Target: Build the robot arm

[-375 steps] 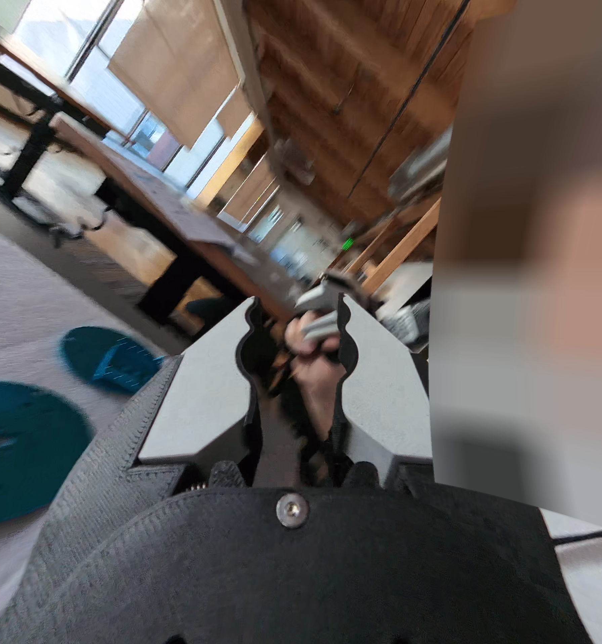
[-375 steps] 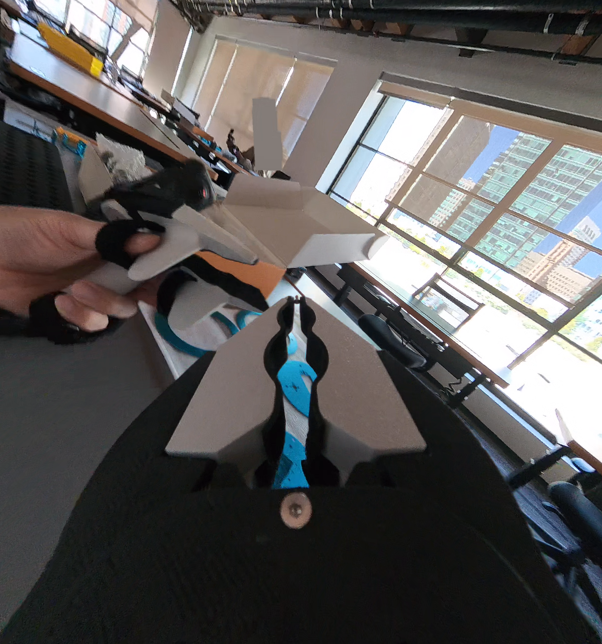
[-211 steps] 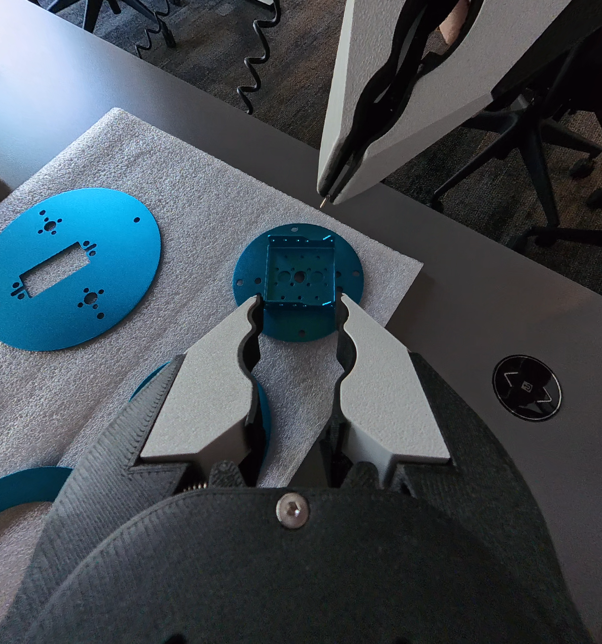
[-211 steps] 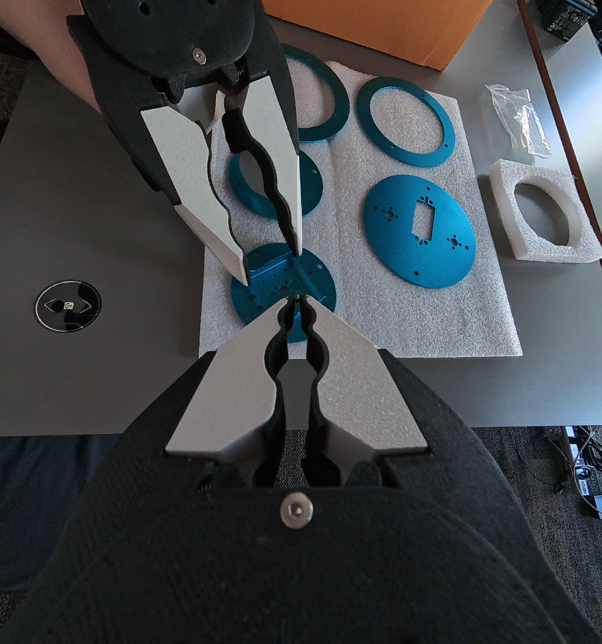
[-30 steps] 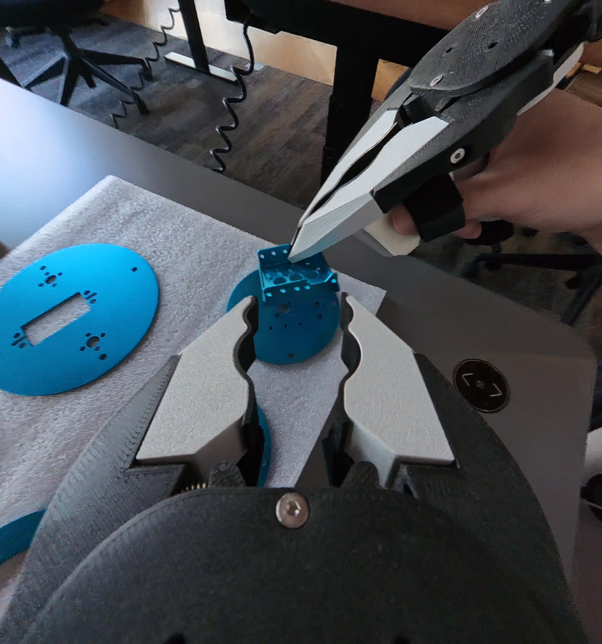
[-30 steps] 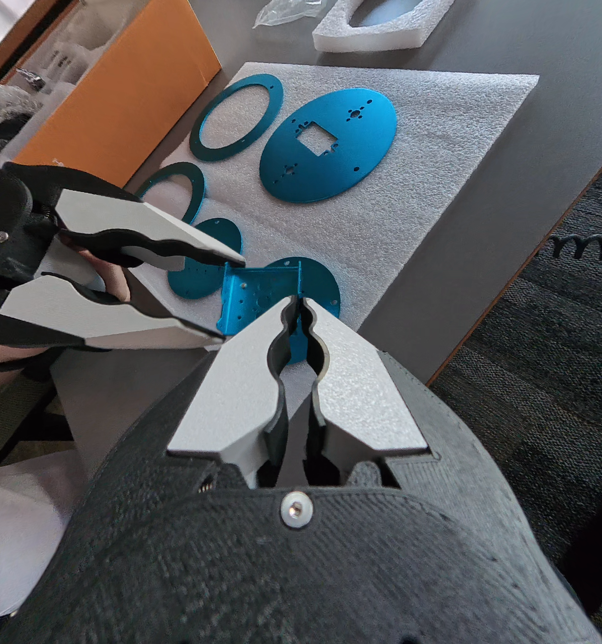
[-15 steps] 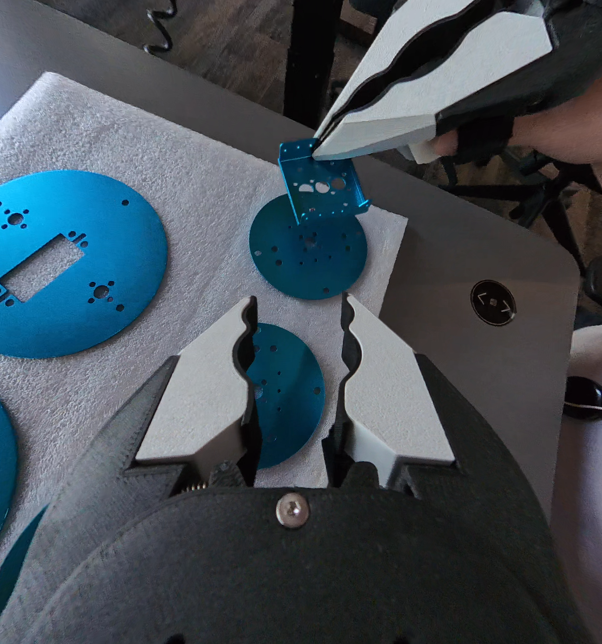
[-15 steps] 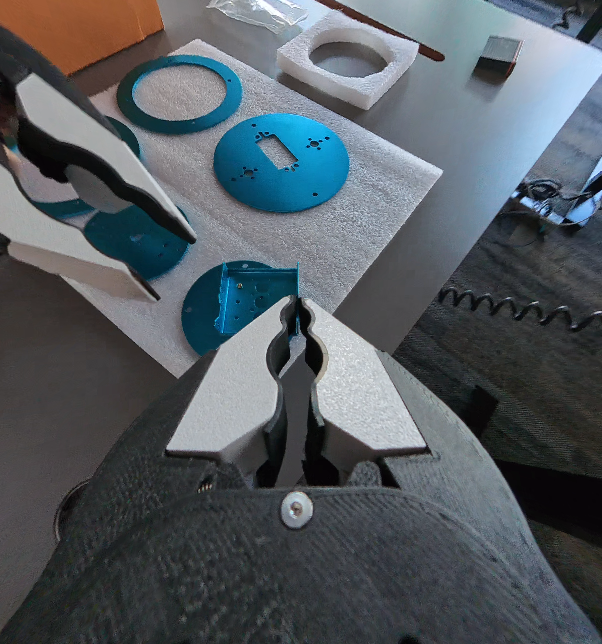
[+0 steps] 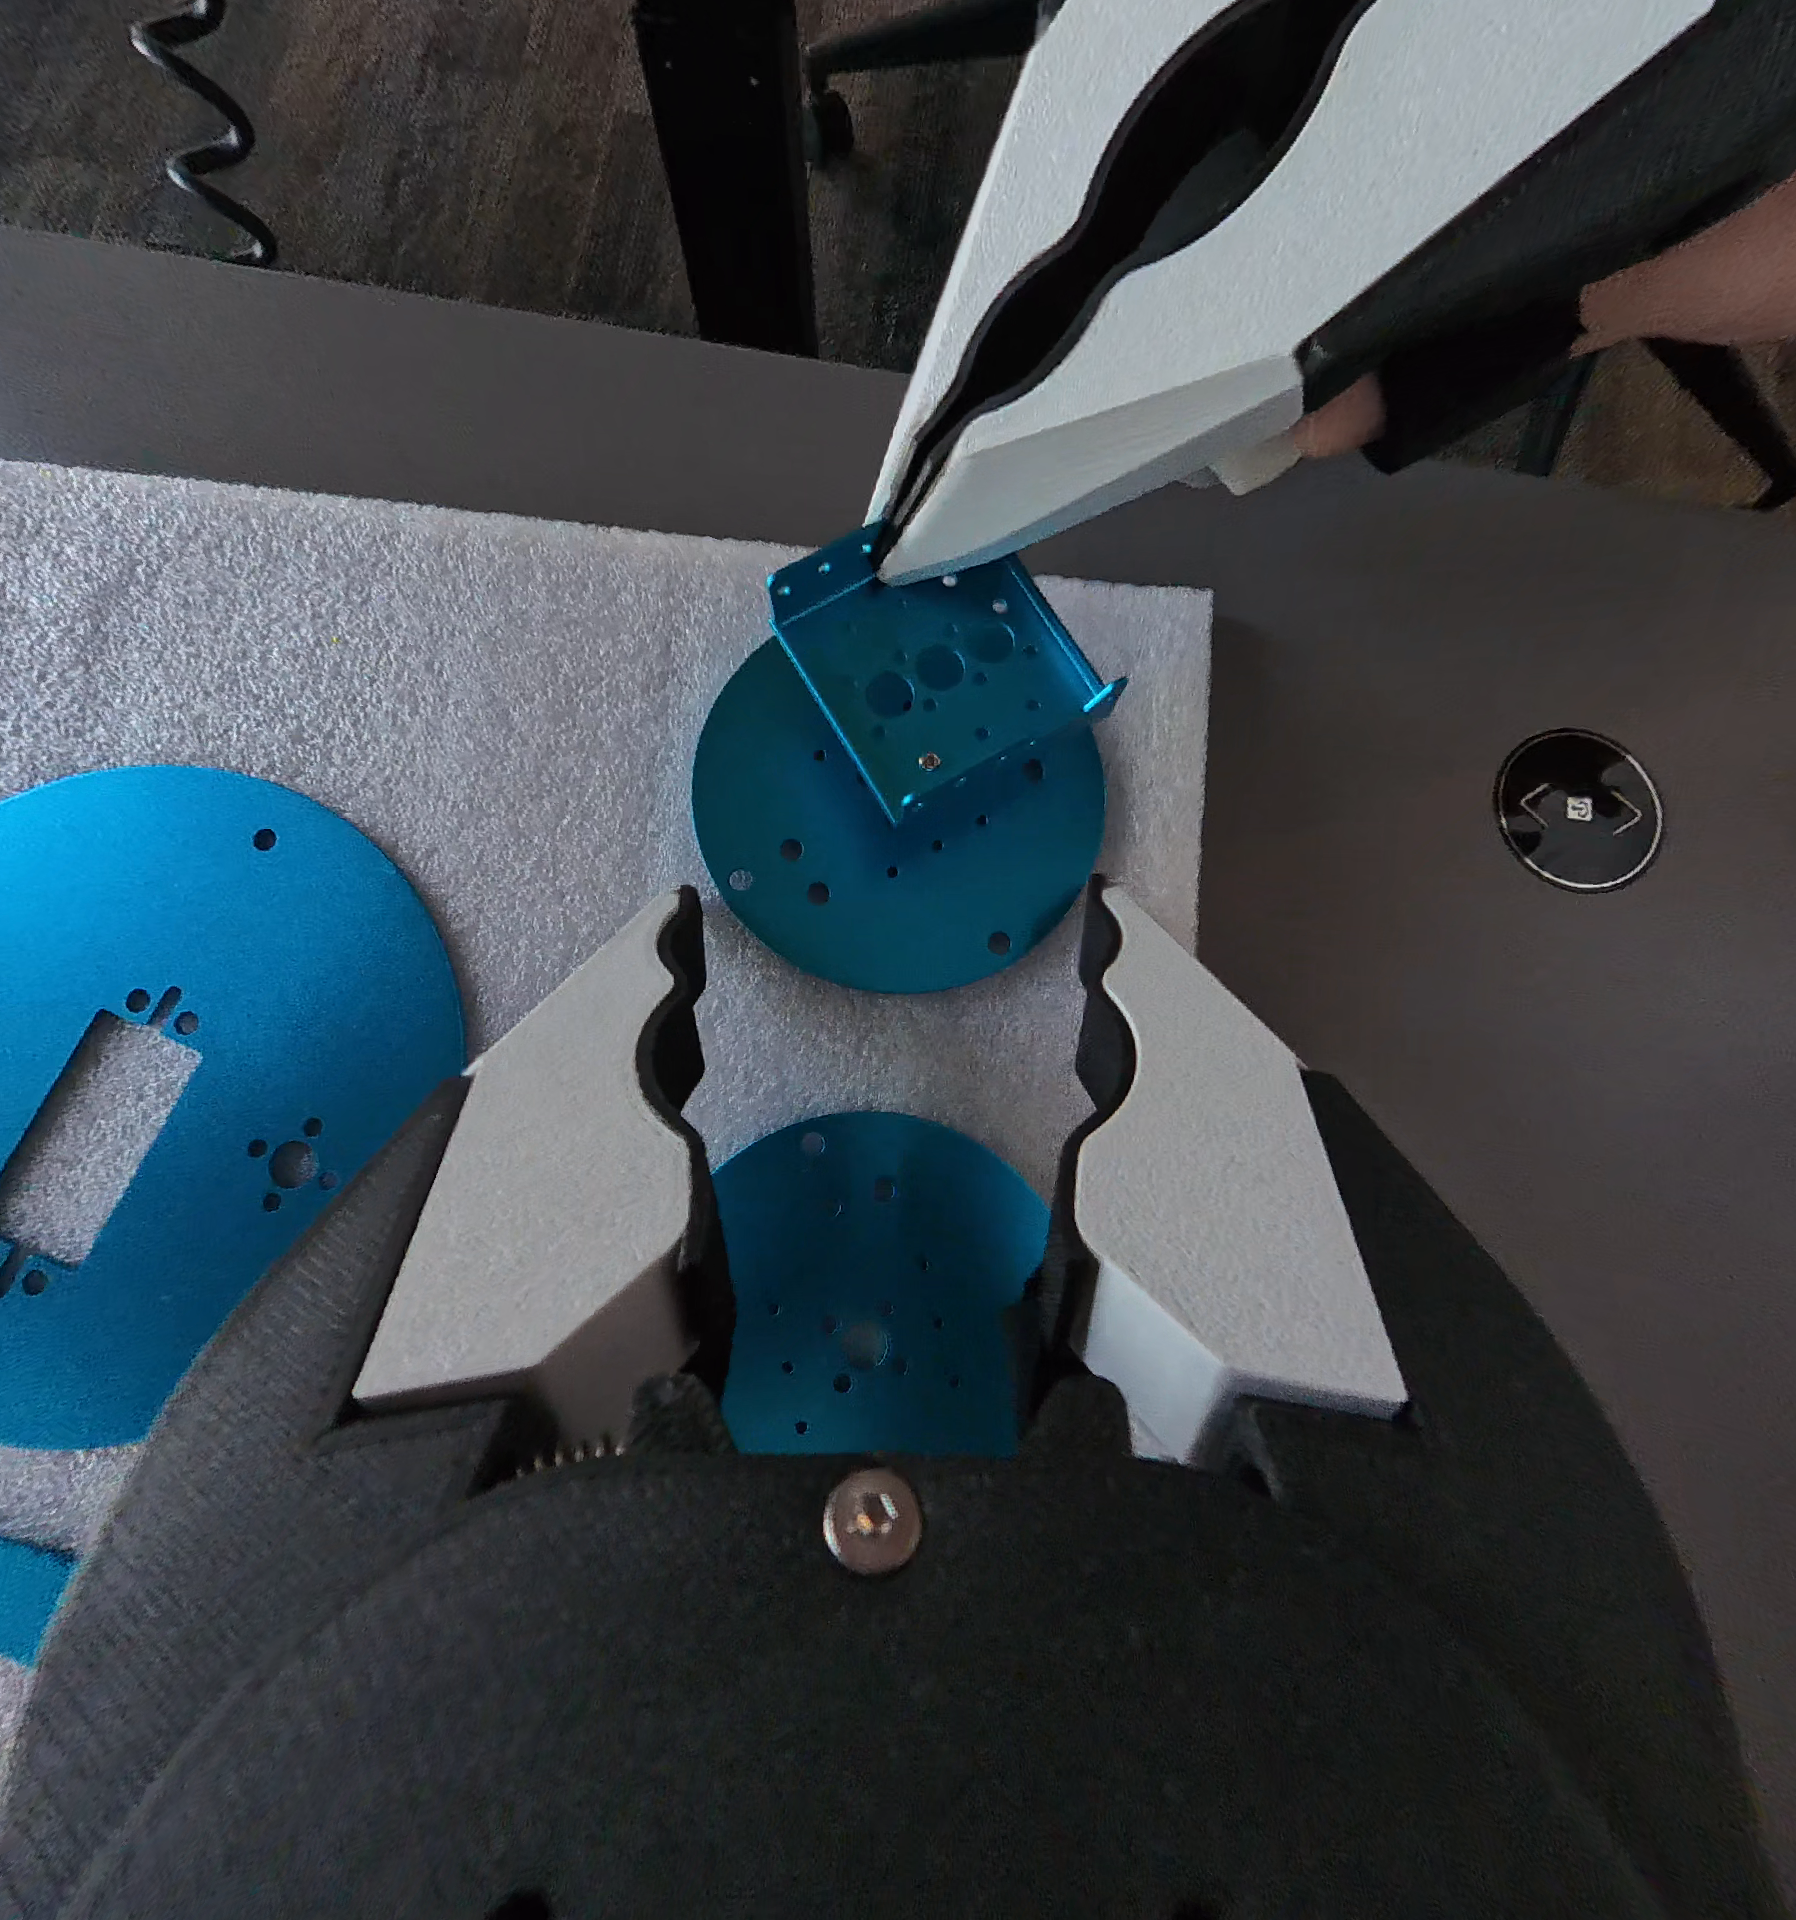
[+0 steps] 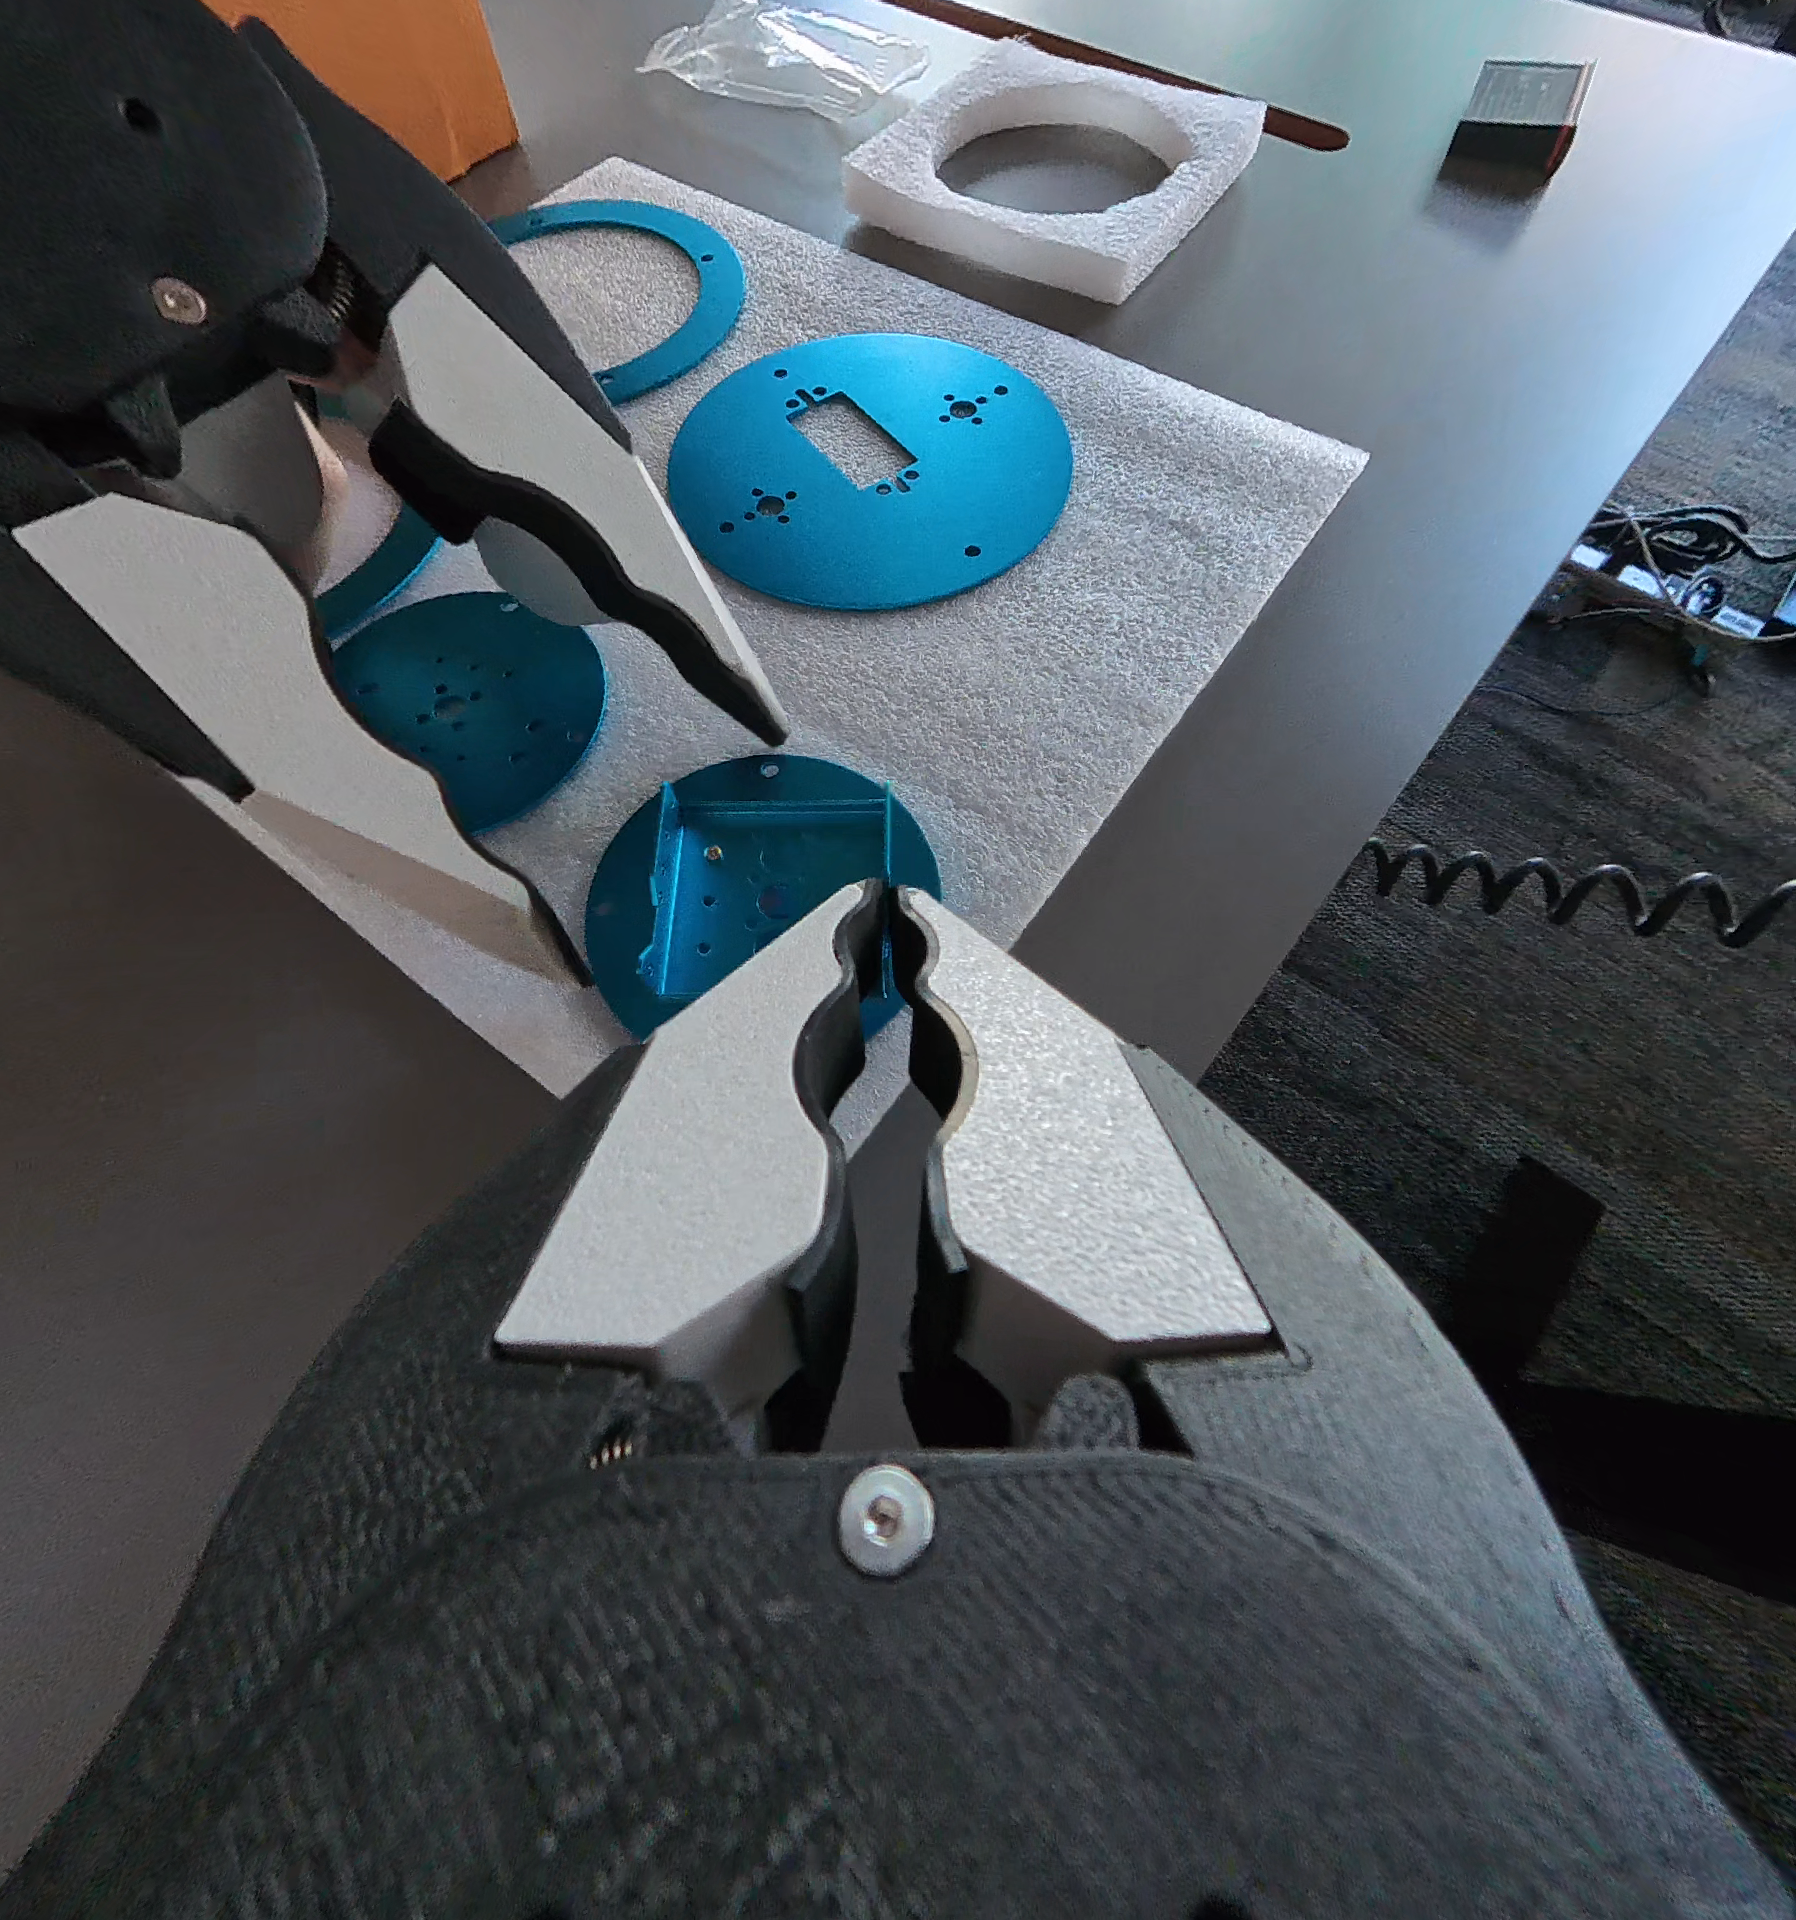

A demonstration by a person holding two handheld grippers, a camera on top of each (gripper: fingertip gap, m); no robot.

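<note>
My right gripper (image 10: pixel 878 896) is shut on one side wall of a blue U-shaped bracket (image 10: pixel 738 883) with many holes. It holds the bracket, open side up, over the far part of a small blue disc (image 10: pixel 613 935). In the left wrist view the bracket (image 9: pixel 935 686) sits askew over that disc (image 9: pixel 873 894), with the right gripper (image 9: pixel 881 556) coming in from the upper right. My left gripper (image 9: pixel 889 909) is open and empty, its tips at the disc's near edge. A second small disc (image 9: pixel 873 1278) lies between its finger bases.
All parts lie on a white foam sheet (image 9: pixel 354 623) on a grey table. A large blue disc (image 10: pixel 873 468) with a rectangular hole, a blue ring (image 10: pixel 665 301), a white foam block (image 10: pixel 1050 166), a plastic bag (image 10: pixel 780 52) and an orange box (image 10: pixel 395 73) lie beyond. The table edge is close. The left gripper's tips are roughly 6 centimetres from the right gripper's.
The right gripper has turned the bracket and brought it lower over the small disc. My left gripper has opened wider and drawn back from the disc.
</note>
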